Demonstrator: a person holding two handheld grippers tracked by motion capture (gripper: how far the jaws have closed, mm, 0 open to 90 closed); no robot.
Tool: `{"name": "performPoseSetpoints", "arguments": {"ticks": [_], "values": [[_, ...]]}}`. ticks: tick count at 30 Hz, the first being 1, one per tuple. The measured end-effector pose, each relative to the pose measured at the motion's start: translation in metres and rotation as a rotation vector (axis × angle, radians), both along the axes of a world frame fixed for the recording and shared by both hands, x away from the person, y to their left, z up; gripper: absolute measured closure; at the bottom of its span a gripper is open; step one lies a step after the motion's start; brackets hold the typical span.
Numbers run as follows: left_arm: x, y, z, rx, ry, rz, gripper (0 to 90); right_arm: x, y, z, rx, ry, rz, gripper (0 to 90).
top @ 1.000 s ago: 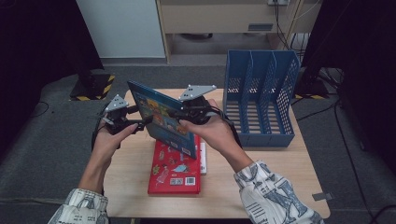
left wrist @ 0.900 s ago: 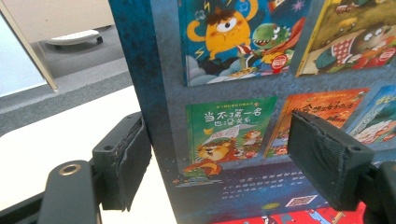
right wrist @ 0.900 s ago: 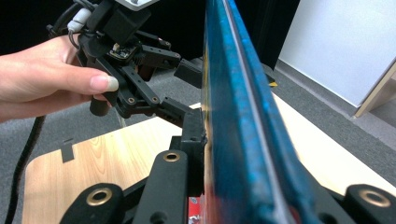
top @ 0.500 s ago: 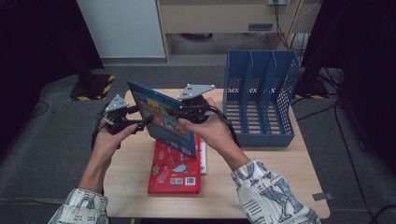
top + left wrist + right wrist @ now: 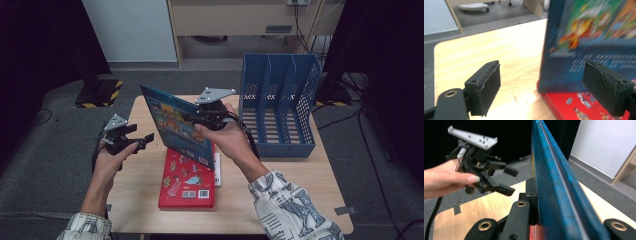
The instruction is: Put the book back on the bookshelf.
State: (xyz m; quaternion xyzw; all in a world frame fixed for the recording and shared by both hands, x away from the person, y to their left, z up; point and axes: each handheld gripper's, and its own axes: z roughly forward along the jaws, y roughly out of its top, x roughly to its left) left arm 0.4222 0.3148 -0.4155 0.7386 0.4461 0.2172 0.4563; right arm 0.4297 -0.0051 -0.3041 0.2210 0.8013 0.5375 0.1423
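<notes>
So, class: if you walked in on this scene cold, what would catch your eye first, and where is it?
The blue picture book stands out, raised on edge above the table's middle and clamped in the right gripper. To its left the left gripper hangs open, apart from the book. Beneath lies a red book flat on the wooden table, with a blue file rack at the right.
</notes>
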Motion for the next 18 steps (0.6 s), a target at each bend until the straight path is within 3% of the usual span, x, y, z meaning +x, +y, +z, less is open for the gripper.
{"name": "performPoseSetpoints", "arguments": {"ticks": [5, 11, 18], "values": [[-0.006, 0.007, -0.022, -0.002, 0.021, 0.04, 14.3, 0.001, -0.003, 0.002, 0.004, -0.003, -0.015, 82.7], [-0.011, 0.008, -0.057, 0.032, 0.072, 0.061, 14.1, 0.004, -0.009, 0.004, 0.022, 0.001, -0.037, 82.7], [-0.012, 0.012, -0.077, 0.066, 0.108, 0.079, 13.1, 0.012, -0.015, 0.005, 0.037, 0.014, -0.062, 82.7]]}}
